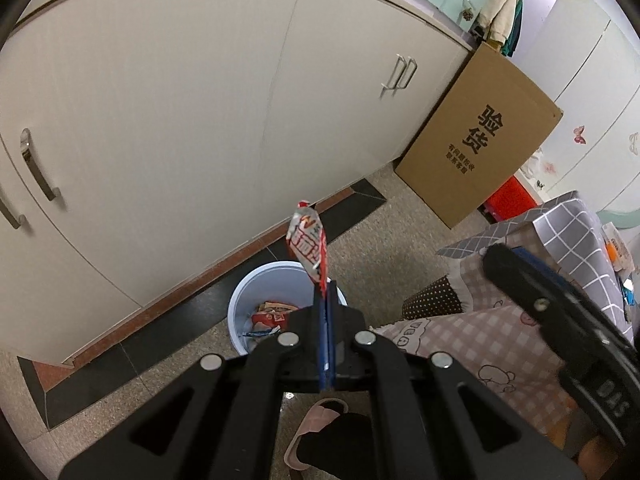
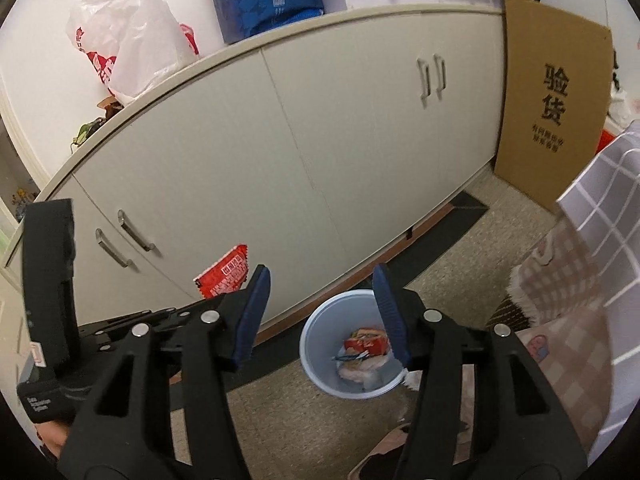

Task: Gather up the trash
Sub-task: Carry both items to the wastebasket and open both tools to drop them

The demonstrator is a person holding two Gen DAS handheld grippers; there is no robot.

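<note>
Left claw (image 1: 325, 284): clamped tight on one end of a snack wrapper (image 1: 307, 246), blue pads pressed together, wrapper sticking up past the tips at centre of the left view.
Right claw (image 2: 320, 280): spread wide, nothing between the pads; bin shows through the gap at lower centre of the right view.
Wrapper: red and white foil packet, crumpled; also seen in the right view at centre left (image 2: 223, 277), poking out beyond the left claw's body.
Handling guess: looks very light, thin and floppy, slick foil; held only by a sliver at its edge, so a small slackening likely drops it. Not fragile. Best hold is a flat sealed end, as it is pinched now.
Bin (image 1: 240, 300): pale blue round pail on the floor, below the wrapper in the left view, lower centre; rim partly hidden by the claw.
Bin contents (image 2: 366, 346): red packets and pale crumpled scraps already inside.
Position guess: wrapper seems over or near the bin's mouth; exact alignment cannot be told from these angles.
Cupboard (image 1: 160, 100): white doors with metal handles, fills upper left behind the bin.
Cardboard sheet (image 1: 480, 140): leans at the cupboard's end, upper right.
Cloth (image 1: 560, 232): grey grid and pink check fabric, right edge.
Slipper (image 1: 316, 428): pink, bottom centre, under the claw.
</note>
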